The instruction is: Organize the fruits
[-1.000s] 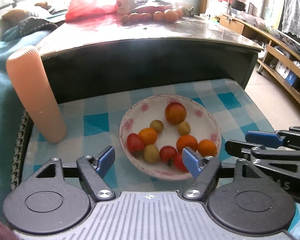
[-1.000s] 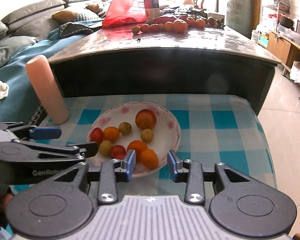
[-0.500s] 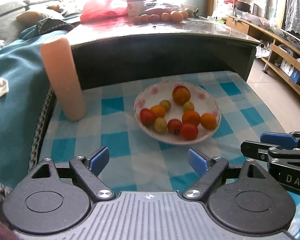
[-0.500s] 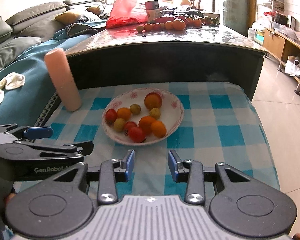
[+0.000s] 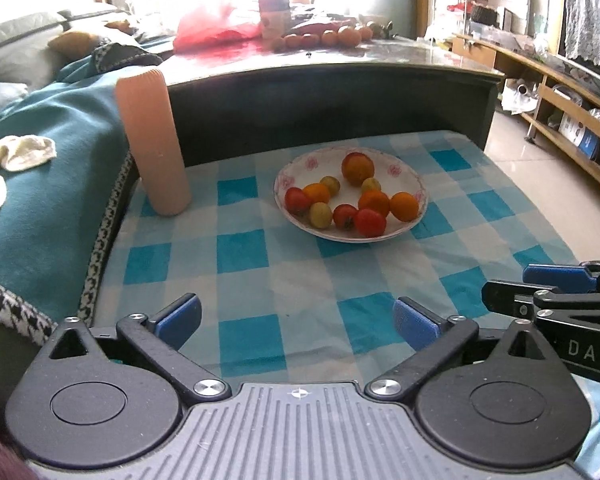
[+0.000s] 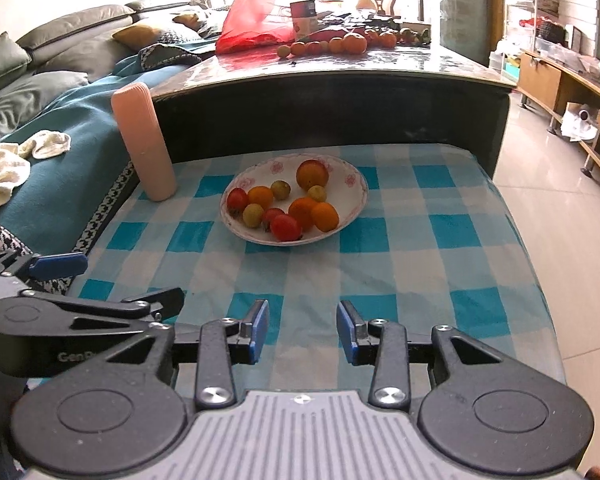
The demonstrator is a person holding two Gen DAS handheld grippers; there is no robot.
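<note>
Checked blue cloth surface [image 5: 244, 248], floral plate [image 5: 296, 168] of small fruits [image 5: 374, 202] at 12 o'clock, peach cylinder [image 5: 152, 140] at 10 o'clock, left gripper [image 5: 296, 320] and right gripper [image 6: 302, 326] fingers apart, empty, well short of plate.

Both wrist views low, side by side, facing shared plate [image 5: 414, 184].
</note>
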